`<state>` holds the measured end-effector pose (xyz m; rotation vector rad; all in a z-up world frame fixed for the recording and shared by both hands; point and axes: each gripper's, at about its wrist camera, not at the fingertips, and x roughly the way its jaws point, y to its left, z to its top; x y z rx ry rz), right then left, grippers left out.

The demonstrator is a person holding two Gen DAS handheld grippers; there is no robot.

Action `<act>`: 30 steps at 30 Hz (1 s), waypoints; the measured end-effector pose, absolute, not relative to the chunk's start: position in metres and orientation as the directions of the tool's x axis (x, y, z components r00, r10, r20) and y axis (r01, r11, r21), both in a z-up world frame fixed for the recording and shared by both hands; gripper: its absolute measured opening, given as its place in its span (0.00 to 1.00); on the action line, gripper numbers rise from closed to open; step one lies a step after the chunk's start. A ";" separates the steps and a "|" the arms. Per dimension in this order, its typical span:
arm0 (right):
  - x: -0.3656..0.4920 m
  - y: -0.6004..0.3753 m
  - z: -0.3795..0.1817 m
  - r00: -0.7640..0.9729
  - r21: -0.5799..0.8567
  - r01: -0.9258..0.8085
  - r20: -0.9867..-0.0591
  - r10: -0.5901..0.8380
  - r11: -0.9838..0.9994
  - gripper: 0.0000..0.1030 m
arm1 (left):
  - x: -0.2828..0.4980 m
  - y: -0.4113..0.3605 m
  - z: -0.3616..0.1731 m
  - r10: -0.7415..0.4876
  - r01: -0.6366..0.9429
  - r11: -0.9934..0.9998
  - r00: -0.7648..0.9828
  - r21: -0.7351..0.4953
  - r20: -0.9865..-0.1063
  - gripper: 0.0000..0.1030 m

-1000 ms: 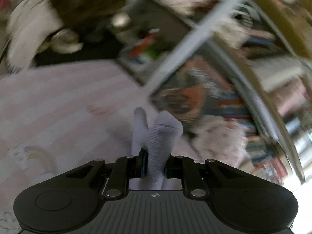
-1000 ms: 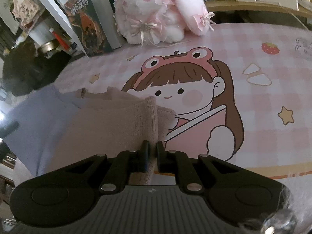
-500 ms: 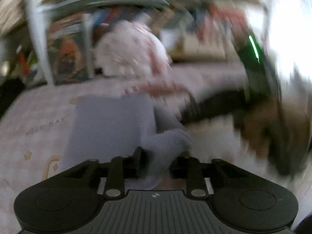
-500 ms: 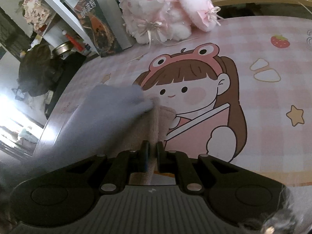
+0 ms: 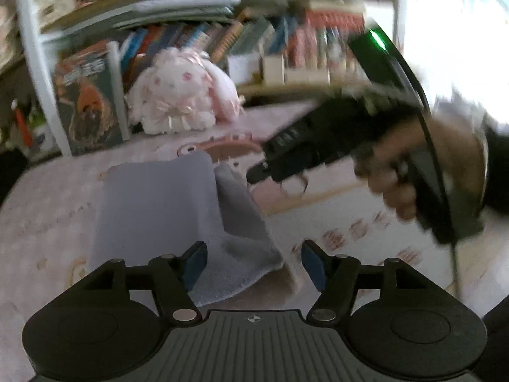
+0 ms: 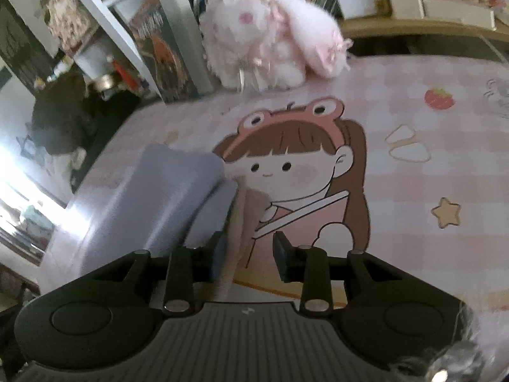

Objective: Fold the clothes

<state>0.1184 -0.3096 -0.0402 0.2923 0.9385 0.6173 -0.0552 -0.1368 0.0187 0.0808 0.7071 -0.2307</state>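
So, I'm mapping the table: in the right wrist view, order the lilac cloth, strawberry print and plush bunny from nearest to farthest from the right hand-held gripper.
From the right hand-held gripper, jaws opening:
1. lilac cloth, folded, just left of the fingers.
2. strawberry print, far right on the table cover.
3. plush bunny, at the table's back by the books.

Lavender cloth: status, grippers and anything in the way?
Left gripper and right gripper opening, pads off fabric. Lavender cloth folded over on the mat. Plush toy behind, apart.
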 end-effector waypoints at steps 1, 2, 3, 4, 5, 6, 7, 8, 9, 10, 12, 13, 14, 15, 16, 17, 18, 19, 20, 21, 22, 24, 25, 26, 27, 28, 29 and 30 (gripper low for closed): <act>0.114 -0.313 -0.035 0.439 0.508 -0.363 -0.646 0.624 0.781 0.33 | -0.060 -0.127 0.027 -0.192 0.213 0.976 0.756 -0.042 -0.626 0.66; 0.109 -0.315 -0.031 0.437 0.533 -0.363 -0.628 0.644 0.765 0.34 | -0.063 -0.115 0.034 -0.193 0.180 0.980 0.776 -0.081 -0.601 0.69; 0.105 -0.315 -0.027 0.428 0.559 -0.365 -0.610 0.667 0.745 0.35 | -0.066 -0.103 0.039 -0.187 0.145 0.982 0.794 -0.119 -0.579 0.70; 0.102 -0.313 -0.024 0.406 0.587 -0.370 -0.595 0.693 0.720 0.38 | -0.066 -0.090 0.042 -0.176 0.104 0.982 0.808 -0.159 -0.561 0.70; 0.099 -0.308 -0.022 0.378 0.611 -0.374 -0.586 0.717 0.697 0.39 | -0.064 -0.076 0.042 -0.165 0.061 0.978 0.815 -0.200 -0.555 0.68; 0.097 -0.301 -0.021 0.348 0.630 -0.377 -0.583 0.734 0.679 0.39 | -0.060 -0.063 0.040 -0.160 0.026 0.971 0.814 -0.240 -0.558 0.66; 0.095 -0.293 -0.021 0.323 0.640 -0.378 -0.586 0.743 0.669 0.40 | -0.056 -0.051 0.037 -0.164 0.007 0.962 0.810 -0.272 -0.562 0.56; 0.093 -0.285 -0.021 0.307 0.641 -0.378 -0.594 0.744 0.668 0.41 | -0.051 -0.043 0.032 -0.173 0.002 0.957 0.807 -0.289 -0.565 0.41; 0.092 -0.276 -0.022 0.296 0.638 -0.374 -0.606 0.739 0.673 0.41 | -0.047 -0.038 0.027 -0.179 0.005 0.956 0.801 -0.293 -0.572 0.37; 0.091 -0.267 -0.025 0.290 0.630 -0.364 -0.624 0.726 0.686 0.41 | -0.043 -0.035 0.021 -0.185 0.008 0.956 0.793 -0.293 -0.580 0.34; 0.089 -0.252 -0.032 0.293 0.606 -0.335 -0.660 0.692 0.721 0.31 | -0.035 -0.031 0.006 -0.212 0.017 0.950 0.769 -0.313 -0.603 0.33; 0.088 -0.248 -0.033 0.299 0.598 -0.324 -0.670 0.679 0.733 0.10 | -0.030 -0.029 -0.002 -0.217 0.006 0.946 0.751 -0.323 -0.623 0.32; 0.085 -0.246 -0.033 0.307 0.594 -0.317 -0.673 0.673 0.739 0.11 | -0.024 -0.026 -0.011 -0.212 -0.017 0.945 0.728 -0.327 -0.652 0.25; 0.078 -0.247 -0.027 0.325 0.596 -0.340 -0.651 0.685 0.728 0.10 | -0.020 -0.023 -0.019 -0.216 -0.031 0.940 0.715 -0.339 -0.665 0.23; 0.067 -0.251 -0.016 0.349 0.599 -0.384 -0.611 0.711 0.703 0.10 | -0.019 -0.020 -0.025 -0.228 -0.037 0.933 0.709 -0.358 -0.667 0.23; 0.057 -0.256 -0.006 0.370 0.599 -0.428 -0.568 0.735 0.677 0.09 | -0.019 -0.018 -0.029 -0.238 -0.043 0.926 0.703 -0.374 -0.670 0.24; 0.048 -0.260 -0.001 0.380 0.594 -0.445 -0.552 0.742 0.670 0.07 | -0.018 -0.017 -0.032 -0.248 -0.048 0.920 0.697 -0.389 -0.673 0.26; 0.044 -0.261 -0.006 0.384 0.578 -0.428 -0.579 0.719 0.694 0.06 | -0.019 -0.015 -0.035 -0.259 -0.051 0.914 0.691 -0.403 -0.675 0.27; 0.042 -0.262 -0.016 0.387 0.553 -0.399 -0.621 0.681 0.731 0.06 | -0.020 -0.014 -0.036 -0.274 -0.043 0.910 0.687 -0.413 -0.673 0.28; 0.039 -0.263 -0.026 0.389 0.526 -0.370 -0.661 0.642 0.766 0.06 | -0.019 -0.014 -0.038 -0.286 -0.024 0.910 0.684 -0.413 -0.671 0.28; 0.037 -0.263 -0.036 0.389 0.496 -0.341 -0.699 0.600 0.799 0.05 | -0.019 -0.015 -0.038 -0.293 -0.004 0.915 0.680 -0.403 -0.672 0.28; 0.039 -0.271 -0.054 0.398 0.531 -0.278 -0.695 0.599 0.800 0.05 | -0.017 -0.015 -0.035 -0.298 0.030 0.926 0.669 -0.376 -0.681 0.28; 0.040 -0.273 -0.053 0.398 0.549 -0.251 -0.692 0.602 0.797 0.06 | -0.017 -0.016 -0.031 -0.295 0.043 0.932 0.666 -0.360 -0.685 0.28; 0.041 -0.273 -0.049 0.396 0.559 -0.235 -0.692 0.603 0.795 0.06 | -0.017 -0.017 -0.027 -0.290 0.056 0.938 0.665 -0.341 -0.688 0.29; 0.041 -0.273 -0.045 0.399 0.562 -0.237 -0.687 0.607 0.792 0.07 | -0.019 -0.018 -0.021 -0.281 0.073 0.946 0.671 -0.315 -0.686 0.29; 0.041 -0.273 -0.040 0.410 0.563 -0.242 -0.679 0.609 0.790 0.11 | -0.022 -0.018 -0.017 -0.269 0.089 0.953 0.685 -0.289 -0.677 0.30; 0.042 -0.273 -0.036 0.425 0.563 -0.243 -0.670 0.609 0.790 0.13 | -0.025 -0.018 -0.013 -0.260 0.104 0.959 0.700 -0.265 -0.665 0.30; 0.044 -0.273 -0.032 0.439 0.564 -0.245 -0.661 0.608 0.789 0.17 | -0.026 -0.017 -0.010 -0.260 0.119 0.961 0.706 -0.251 -0.659 0.30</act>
